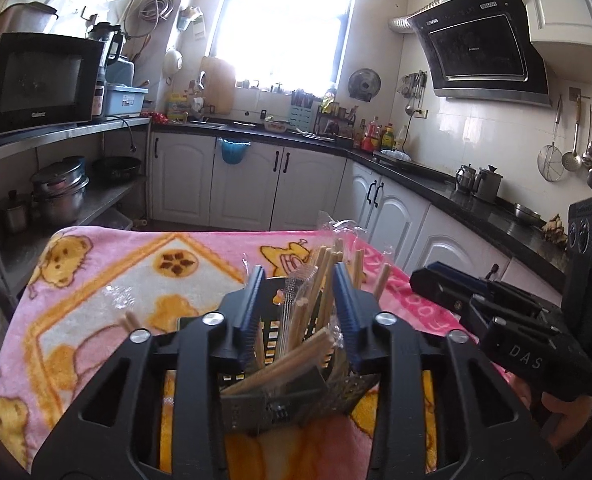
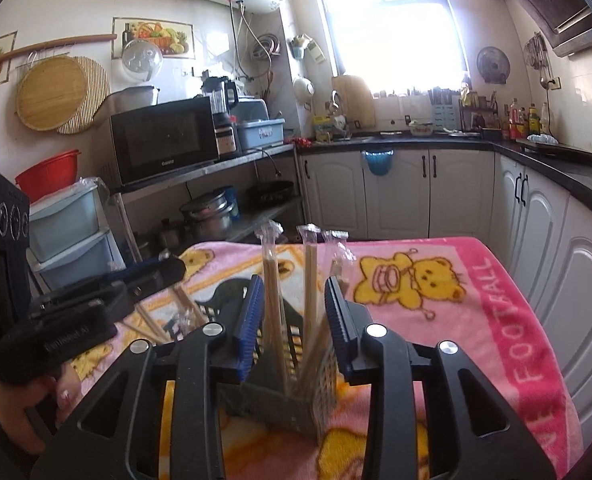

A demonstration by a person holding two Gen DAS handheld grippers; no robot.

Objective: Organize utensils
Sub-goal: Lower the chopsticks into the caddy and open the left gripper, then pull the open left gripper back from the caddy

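Pink fleece blanket (image 2: 476,288) with yellow bear prints, spread over a table; it carries all task items.

Holder (image 2: 296,400): dark perforated plastic basket, upright on the blanket, near the table's front edge. A second black slotted compartment (image 1: 273,336) stands just behind it; whether the two are joined cannot be told.

Chopsticks (image 2: 273,300): pale wood, several pairs in clear wrappers, standing tilted inside the holder, tips fanning above its rim. A few more chopsticks (image 2: 183,300) lean out to the left by the black compartment. One loose clear wrapper (image 1: 117,298) lies flat on the blanket, apart from the holder.

Left gripper (image 1: 300,308): black frame, blue ribbed pads, jaws partly apart. Chopsticks rise between the pads without being pressed by either. It hovers over the holder, angled downward.

Right gripper (image 2: 293,312): same build, jaws likewise partly apart, with wrapped chopsticks standing in the gap, not clamped. It sits just right of the left gripper, both aimed at the holder. A hand (image 2: 31,404) grips the left tool's handle.

Background: microwave (image 2: 163,140) on a steel shelf, white cabinets (image 2: 396,192), window (image 2: 388,24).
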